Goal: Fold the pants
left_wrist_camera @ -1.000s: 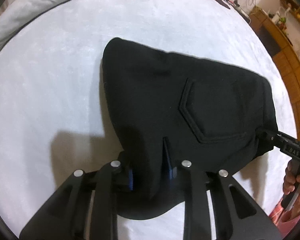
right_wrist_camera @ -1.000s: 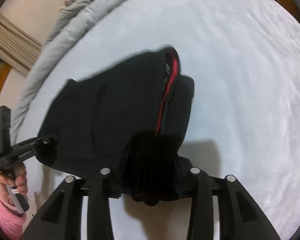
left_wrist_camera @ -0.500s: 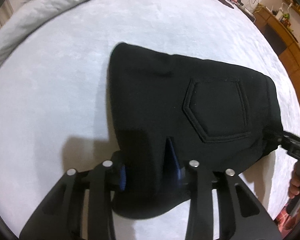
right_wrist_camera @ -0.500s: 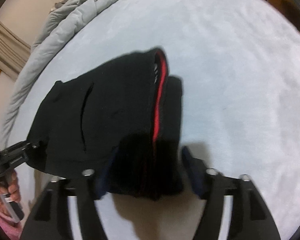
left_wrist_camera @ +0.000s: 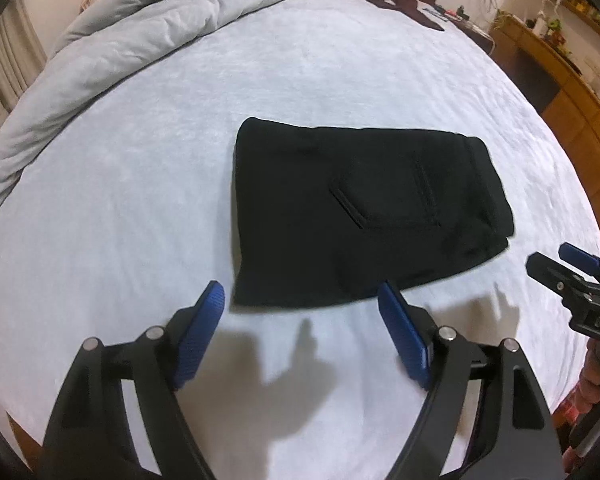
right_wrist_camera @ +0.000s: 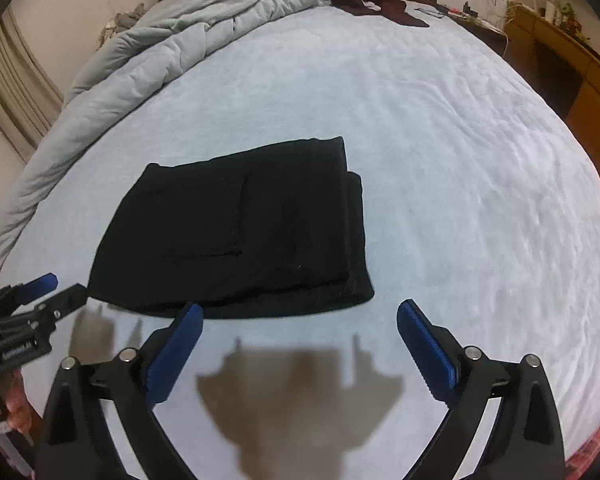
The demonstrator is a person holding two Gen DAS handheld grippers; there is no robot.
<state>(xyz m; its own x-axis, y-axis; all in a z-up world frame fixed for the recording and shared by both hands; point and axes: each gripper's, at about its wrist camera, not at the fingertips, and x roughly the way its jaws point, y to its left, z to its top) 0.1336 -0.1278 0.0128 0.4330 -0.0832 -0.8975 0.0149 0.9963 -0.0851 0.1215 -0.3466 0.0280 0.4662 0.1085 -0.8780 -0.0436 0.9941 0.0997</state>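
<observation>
One bed sheet [left_wrist_camera: 340, 60], pale blue, w/ black pants [left_wrist_camera: 364, 216] folded into a compact stack mid-sheet. Left gripper [left_wrist_camera: 300, 312] & right gripper [right_wrist_camera: 300, 324] just beside pants' near edge, both released, jaws opening, nothing between. Risk: a pad snagging the edge could undo the fold.

Black pants [right_wrist_camera: 236, 232] lie folded into a compact block on the pale bedsheet [right_wrist_camera: 460, 168], a back pocket seam visible on top. The right gripper [right_wrist_camera: 300, 320] hangs above the sheet just short of the near edge of the pants, jaws opening, nothing between the blue pads. The left gripper [right_wrist_camera: 46, 294] shows at the left edge, clear of the fabric. A rumpled grey duvet [right_wrist_camera: 172, 40] lies along the far left side of the bed
</observation>
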